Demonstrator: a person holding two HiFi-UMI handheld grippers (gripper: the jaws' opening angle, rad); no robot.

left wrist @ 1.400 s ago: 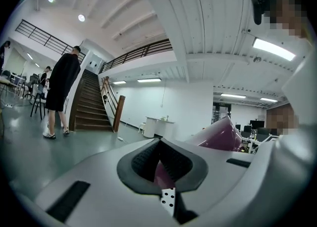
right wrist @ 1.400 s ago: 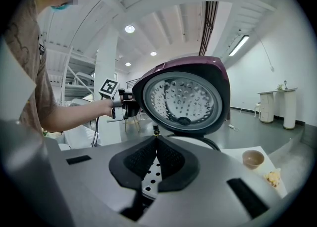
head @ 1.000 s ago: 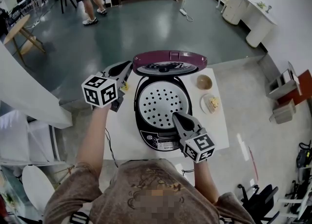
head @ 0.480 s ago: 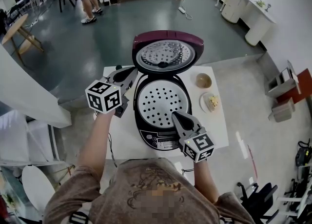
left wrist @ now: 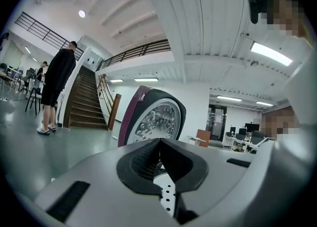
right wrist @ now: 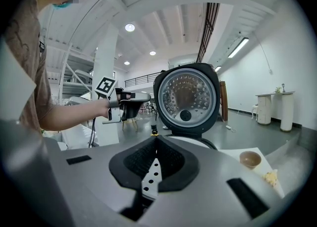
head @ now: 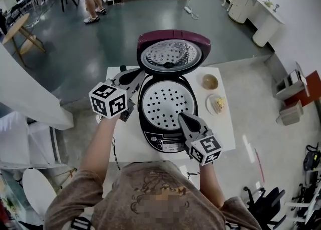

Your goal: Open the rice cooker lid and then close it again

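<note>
Rice cooker in the head view, standing mid-way on a white table, its maroon lid swung up on the rear hinge and nearly upright, leaving the perforated inner tray bare. The left gripper sits just beside the cooker's left rear corner, below the lid's left edge and apart from it as far as we can tell. The right gripper hovers over the front rim. A small bowl and a plate lie to the right. In the left gripper view, we see the jaws pressed together with nothing between them. The lid rises just beyond the tips, maroon shell to the left, dimpled metal inner face to the right. In the right gripper view, the jaws likewise meet at the tips and hold nothing. The lid faces us across the pot, well beyond the tips, and the tray shows through the gap beneath the pads. We judge the lid to be rigid, fairly light and sprung at the hinge, with a glossy shell on which closed jaws could slide. The best place to push seems to be the shell's top edge, far from the hinge, pressing down until the front latch catches.
</note>
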